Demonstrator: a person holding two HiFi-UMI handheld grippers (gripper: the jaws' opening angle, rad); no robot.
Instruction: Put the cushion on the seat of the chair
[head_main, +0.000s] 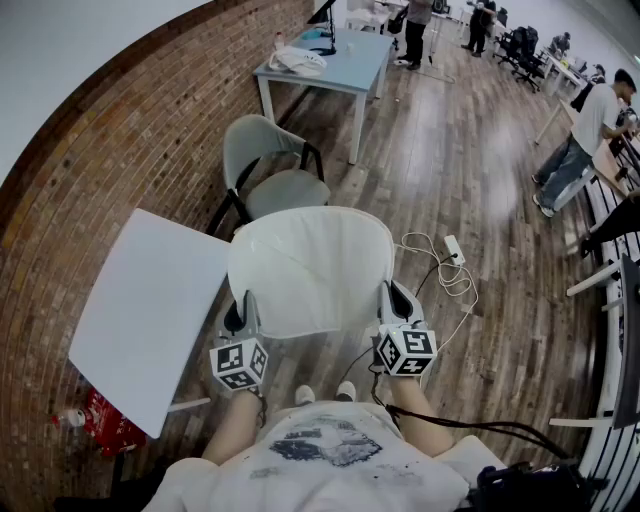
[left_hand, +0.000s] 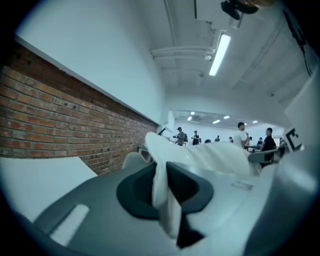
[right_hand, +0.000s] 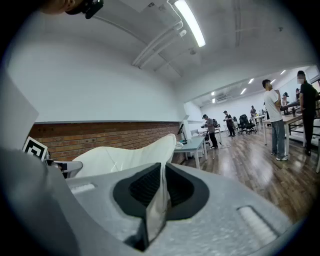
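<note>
White table (head_main: 150, 315), blue desk (head_main: 335, 62), brick wall (head_main: 120, 140), coiled white cable (head_main: 455, 282)

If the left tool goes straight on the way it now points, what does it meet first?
Probably the grey chair ahead, most likely its backrest, with the white cushion that the left tool grips pushed before it. The white table stays off to the left. Depth is hard to judge.

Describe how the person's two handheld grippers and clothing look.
The left gripper and right gripper are both grey plastic shells with black pads, each carrying a white cube with black square markers. A black cable trails from the right one. The person wears a white printed T-shirt and white shoes.
</note>
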